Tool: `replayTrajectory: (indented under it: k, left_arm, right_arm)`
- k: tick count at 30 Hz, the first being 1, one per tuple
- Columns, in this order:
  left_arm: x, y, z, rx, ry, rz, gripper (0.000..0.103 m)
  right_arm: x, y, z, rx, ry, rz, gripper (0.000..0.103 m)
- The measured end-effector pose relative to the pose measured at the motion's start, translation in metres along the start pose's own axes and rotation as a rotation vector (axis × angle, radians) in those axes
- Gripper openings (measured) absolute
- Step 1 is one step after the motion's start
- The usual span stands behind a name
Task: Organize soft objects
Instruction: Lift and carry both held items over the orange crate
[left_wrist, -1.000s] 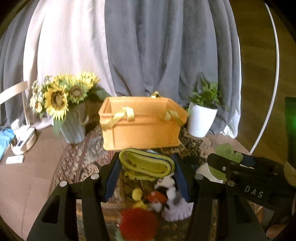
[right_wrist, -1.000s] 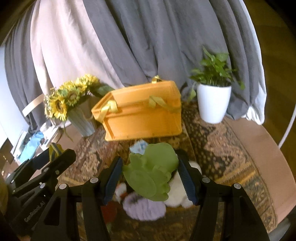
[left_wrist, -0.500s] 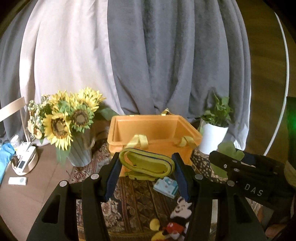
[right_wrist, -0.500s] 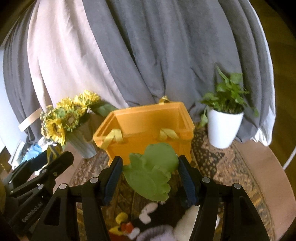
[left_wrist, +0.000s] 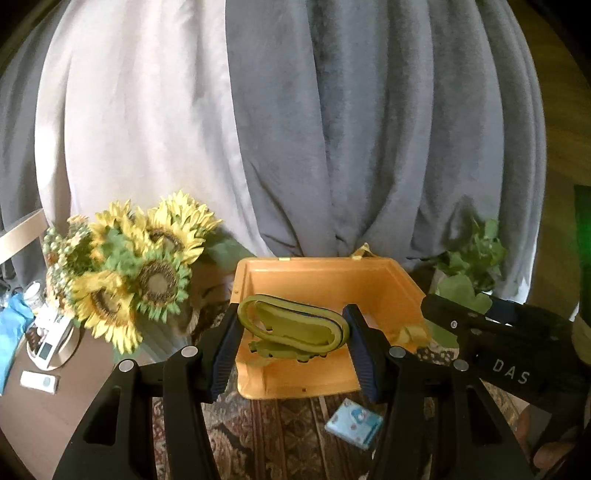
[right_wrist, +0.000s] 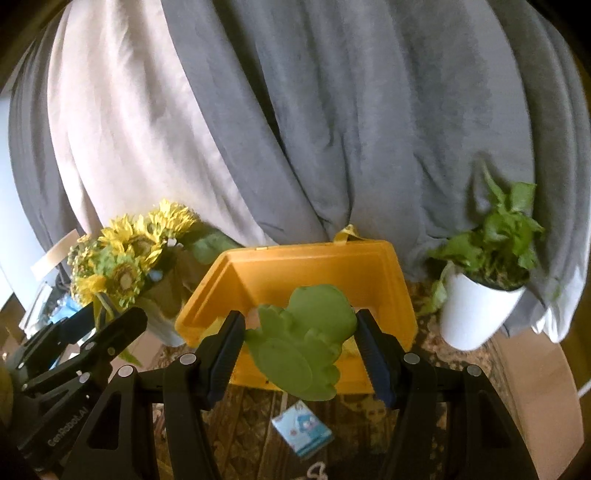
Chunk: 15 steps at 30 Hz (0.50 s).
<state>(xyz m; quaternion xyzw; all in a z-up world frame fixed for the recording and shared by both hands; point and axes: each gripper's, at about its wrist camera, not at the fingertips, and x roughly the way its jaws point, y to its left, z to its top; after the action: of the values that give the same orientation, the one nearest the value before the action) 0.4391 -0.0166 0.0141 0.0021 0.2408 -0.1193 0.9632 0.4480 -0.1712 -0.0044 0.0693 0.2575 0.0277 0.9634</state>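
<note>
left gripper (left_wrist: 293, 332): fingers part open, pinching yellow-green toy (left_wrist: 291, 326) end to end; pads pressed on both ends.
right gripper (right_wrist: 299, 343): fingers about half open, clamped on green toy (right_wrist: 306, 334) across its width.
yellow-green toy: flat, looped outline, looks soft and light; probably squashes under pressure, low slip risk on ribbed pads. Held level, in front of and above bin (left_wrist: 402, 280) opening in left view.
green toy: plush-looking, lobed feet shape, light, floppy; lower lobes hang free below pads (right_wrist: 369, 350). Grip at mid-body seems fine; edge grip likely to fold and slip.
where to hold: across thickest middle part for both; avoid thin lobes or loop rim.
bin: orange, open top, yellow handles, on patterned rug on surface; nothing visible inside, though the toys hide part of the floor.
left pose: tilted down somewhat, aimed at bin, fingers side by side horizontally.
right pose: same downward tilt, just right of left gripper; left tool seen at lower left in right view, right tool at right edge in left view.
leftovers: blue pouch (right_wrist: 303, 430) on rug near bin front, not held.
surroundings: sunflowers (left_wrist: 129, 269) left of bin, potted plant (right_wrist: 484, 291) right, curtain behind.
judgement: both toys look ready for release once over bin; gentle drop enough, nothing fragile.
</note>
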Motion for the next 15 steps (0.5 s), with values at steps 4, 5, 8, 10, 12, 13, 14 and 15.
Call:
replayTrajectory:
  k: [4,5,8,10,12,13,14,15]
  left_arm:
    - [0.023,0.002,0.016,0.003,0.004,0.010,0.055]
    - [0.031,0.003,0.021,0.008,0.005,0.011,0.055]
    - [0.050,0.003,0.031,0.022,0.015,0.016,0.055]
    - [0.064,0.004,0.035,0.028,0.027,0.017,0.055]
    - [0.080,0.004,0.039,0.030,0.051,0.012,0.055]
    - [0.087,0.003,0.040,0.030,0.064,0.011,0.055]
    - [0.097,0.003,0.042,0.032,0.082,0.009,0.055]
    - [0.105,0.003,0.043,0.035,0.097,0.007,0.055]
  right_arm:
    - [0.023,-0.005,0.015,0.000,0.019,-0.008,0.062]
    - [0.029,-0.006,0.018,0.000,0.028,-0.009,0.062]
    - [0.049,-0.011,0.029,0.005,0.054,-0.017,0.062]
    - [0.065,-0.015,0.037,0.009,0.083,-0.019,0.062]
    - [0.080,-0.017,0.042,0.009,0.111,-0.026,0.062]
    - [0.088,-0.020,0.044,0.012,0.128,-0.031,0.062]
    - [0.094,-0.022,0.045,0.014,0.139,-0.035,0.062]
    - [0.101,-0.024,0.047,0.011,0.152,-0.038,0.062]
